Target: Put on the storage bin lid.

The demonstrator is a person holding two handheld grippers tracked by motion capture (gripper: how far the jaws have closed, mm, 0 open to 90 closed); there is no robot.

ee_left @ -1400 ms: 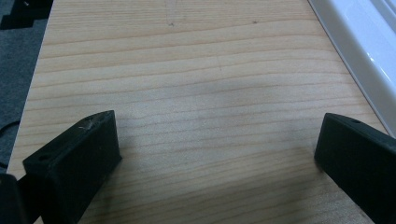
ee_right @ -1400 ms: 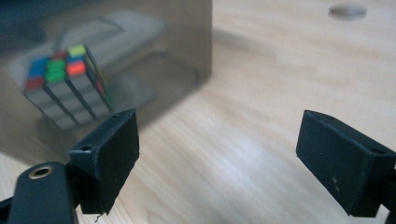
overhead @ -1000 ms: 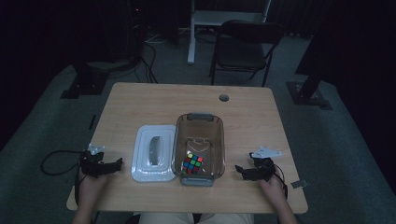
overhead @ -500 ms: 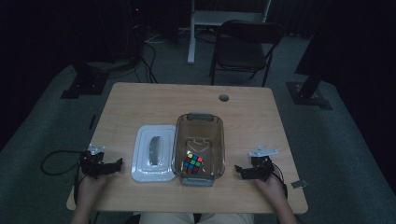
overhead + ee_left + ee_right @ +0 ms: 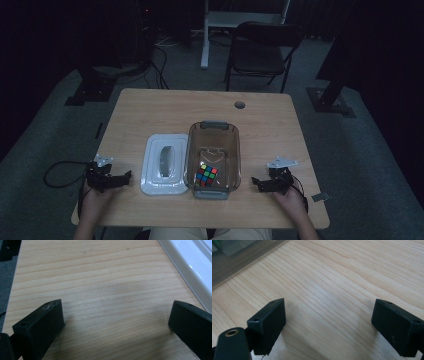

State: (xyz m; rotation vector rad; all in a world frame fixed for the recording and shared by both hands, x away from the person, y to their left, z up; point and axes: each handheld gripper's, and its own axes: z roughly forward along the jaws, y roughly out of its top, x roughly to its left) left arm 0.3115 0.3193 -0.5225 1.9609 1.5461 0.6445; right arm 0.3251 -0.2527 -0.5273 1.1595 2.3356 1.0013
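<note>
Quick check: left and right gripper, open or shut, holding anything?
Left gripper: open, fingers wide apart over bare table, holding nothing.
Right gripper: open, holding nothing.

My table: light wood top, grain running across, small round grommet hole near far edge. White lid lies flat on it, left of centre. Clear tub sits just beside lid on its right, edges touching or nearly so, cannot tell which. My left tongs rest on wood near lid's left edge; my right tongs rest on wood right of tub. Bare wood under both.
</note>
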